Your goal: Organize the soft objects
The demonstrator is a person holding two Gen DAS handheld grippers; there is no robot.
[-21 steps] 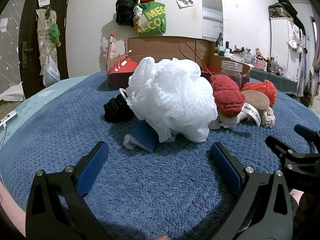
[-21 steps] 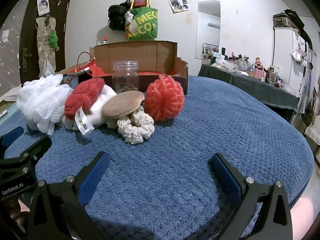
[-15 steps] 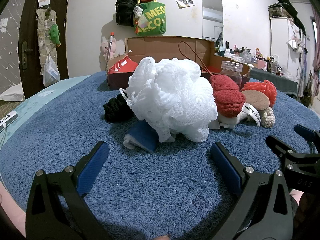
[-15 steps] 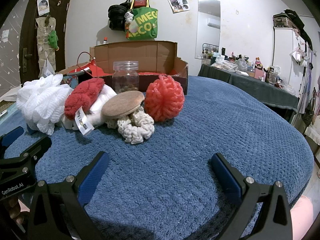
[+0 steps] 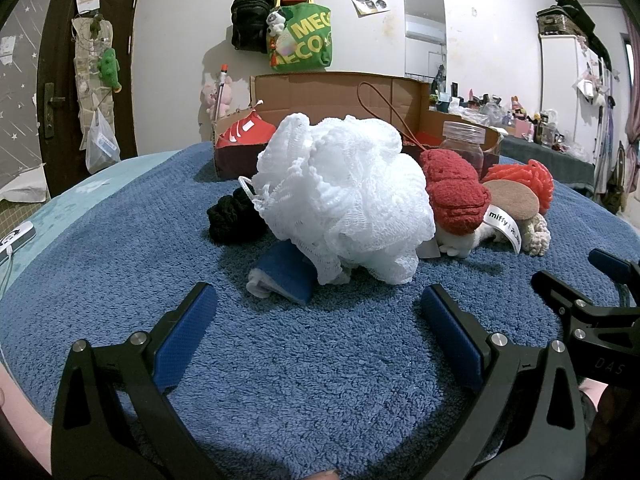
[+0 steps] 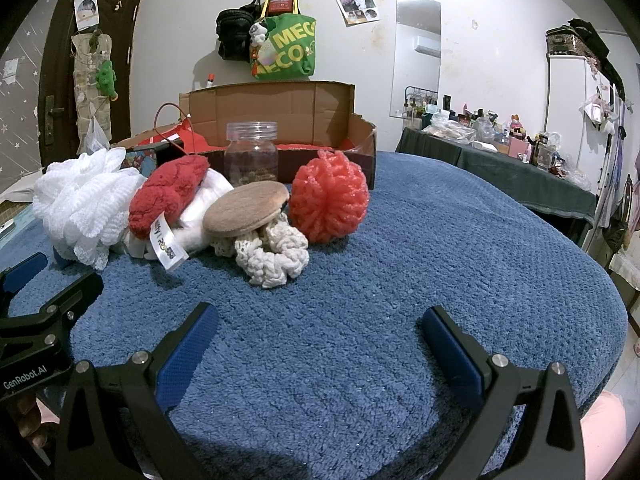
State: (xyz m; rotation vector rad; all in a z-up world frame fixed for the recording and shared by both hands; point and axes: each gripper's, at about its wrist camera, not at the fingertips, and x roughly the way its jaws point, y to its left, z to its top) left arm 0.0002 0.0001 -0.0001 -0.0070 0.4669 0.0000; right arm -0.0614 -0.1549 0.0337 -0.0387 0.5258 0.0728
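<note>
A pile of soft things lies on the blue fuzzy cover (image 5: 320,360). A white mesh bath pouf (image 5: 344,196) sits straight ahead of my left gripper (image 5: 318,308), which is open and empty. Under the pouf lies a folded blue cloth (image 5: 286,272), with a black knitted scrunchie (image 5: 234,218) behind it. In the right wrist view I see a red-and-white plush toy with a tag (image 6: 172,196), a tan round pad (image 6: 246,208) on a cream crocheted scrunchie (image 6: 272,252), and a coral yarn ball (image 6: 330,196). My right gripper (image 6: 318,320) is open, empty, short of them.
An open cardboard box (image 6: 280,120) with red items stands behind the pile, a clear plastic jar (image 6: 252,152) in front of it. Bags hang on the wall. A cluttered dark table (image 6: 500,164) is at the right. The cover's edge drops off at right.
</note>
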